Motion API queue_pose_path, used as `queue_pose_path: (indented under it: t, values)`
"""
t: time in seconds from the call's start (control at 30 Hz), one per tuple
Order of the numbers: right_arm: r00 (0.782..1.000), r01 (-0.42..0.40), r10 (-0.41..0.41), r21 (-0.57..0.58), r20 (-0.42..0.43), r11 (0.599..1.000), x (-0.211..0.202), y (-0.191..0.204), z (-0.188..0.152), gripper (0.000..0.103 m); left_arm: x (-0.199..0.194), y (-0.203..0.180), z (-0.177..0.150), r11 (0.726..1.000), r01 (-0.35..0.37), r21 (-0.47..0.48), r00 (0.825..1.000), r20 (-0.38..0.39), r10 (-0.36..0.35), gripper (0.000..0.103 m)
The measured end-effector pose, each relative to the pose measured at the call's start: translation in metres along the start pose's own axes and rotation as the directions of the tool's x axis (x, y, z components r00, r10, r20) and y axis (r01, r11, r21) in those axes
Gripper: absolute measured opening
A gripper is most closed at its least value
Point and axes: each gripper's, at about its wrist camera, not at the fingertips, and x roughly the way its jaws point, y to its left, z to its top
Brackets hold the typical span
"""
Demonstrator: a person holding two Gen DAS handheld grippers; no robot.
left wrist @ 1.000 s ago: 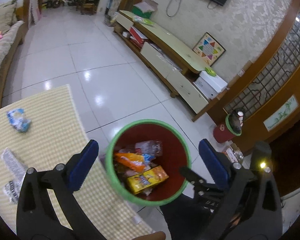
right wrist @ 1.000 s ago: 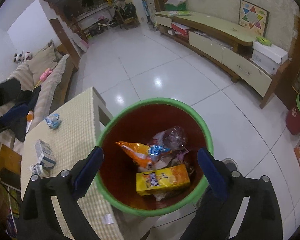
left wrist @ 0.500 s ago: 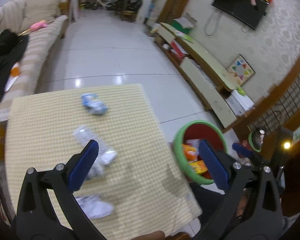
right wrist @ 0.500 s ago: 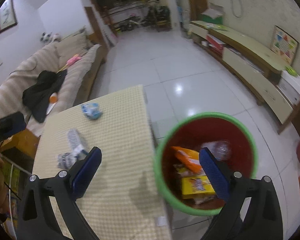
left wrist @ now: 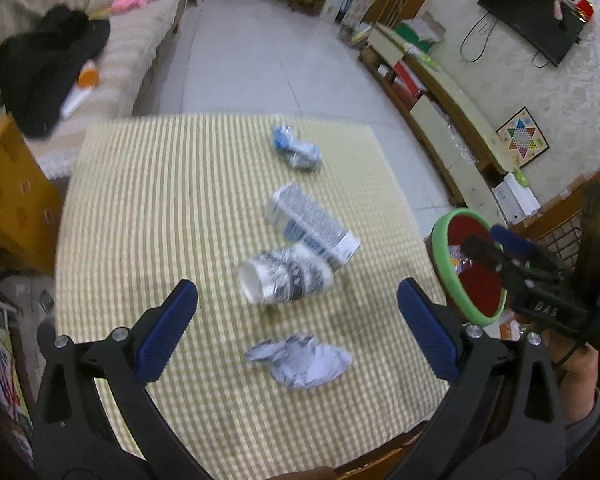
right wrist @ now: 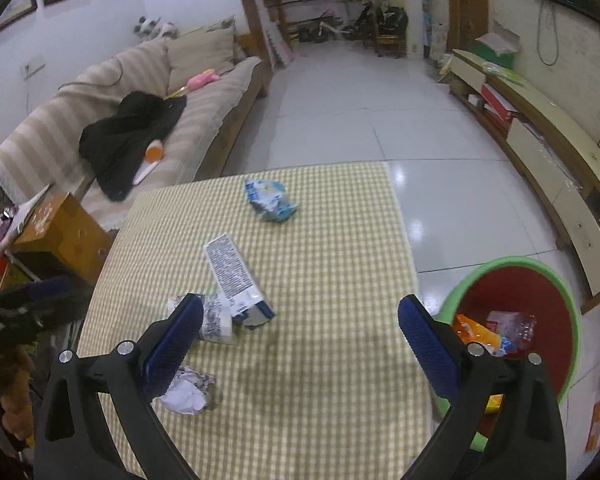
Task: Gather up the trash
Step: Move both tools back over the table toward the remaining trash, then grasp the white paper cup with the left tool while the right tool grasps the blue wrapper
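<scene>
In the left wrist view, motion blur smears the printed white paper cup (left wrist: 286,276) and the white carton with small print (left wrist: 312,226); neither text is legible. The right gripper (left wrist: 512,256) covers part of the green-rimmed red bin (left wrist: 446,276). In the right wrist view, a blue finger pad (right wrist: 172,346) hides part of the crumpled white paper (right wrist: 186,392).

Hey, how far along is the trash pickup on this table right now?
Partly done: the bin beside the table already holds an orange wrapper and other packaging. Nothing is in hand; the left gripper and right gripper are both open and empty. Left on the checked tablecloth: a crumpled paper, a cup on its side, a carton and a blue wrapper.
</scene>
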Motion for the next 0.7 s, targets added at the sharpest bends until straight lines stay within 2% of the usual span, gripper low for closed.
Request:
queue_pose_path:
  t: [0.07, 0.17, 0.27, 0.37, 0.53, 0.7]
  values:
    - [1.000, -0.001, 0.001, -0.012, -0.012, 1.000, 0.006, 0.005, 0.000, 0.095, 0.013, 0.006, -0.006, 0.999, 0.027, -0.019, 0.999, -0.031, -0.027, 0.098]
    - [1.000, 0.003, -0.004, -0.021, -0.031, 1.000, 0.015, 0.006, -0.003, 0.095, 0.035, 0.007, -0.013, 1.000, 0.024, -0.009, 0.997, -0.068, -0.025, 0.098]
    - [0.999, 0.009, -0.010, -0.022, -0.047, 1.000, 0.021, 0.005, -0.004, 0.095, 0.060, 0.008, -0.017, 1.000, -0.014, 0.024, 0.995, -0.096, 0.016, 0.098]
    - [0.998, 0.014, -0.015, -0.017, -0.056, 1.000, 0.025, 0.000, -0.005, 0.095, 0.079, 0.004, -0.015, 0.993, -0.050, 0.111, 0.992, -0.109, 0.062, 0.098]
    - [0.997, 0.016, -0.015, 0.003, -0.074, 1.000, 0.038, -0.007, -0.007, 0.095, 0.103, -0.010, -0.006, 0.954, -0.074, 0.290, 0.984, -0.133, 0.117, 0.098]
    - [0.995, 0.001, 0.000, 0.008, -0.098, 1.000, 0.056, -0.003, -0.005, 0.095, 0.131, -0.018, -0.004, 0.903, -0.052, 0.427, 0.971, -0.190, 0.146, 0.098]
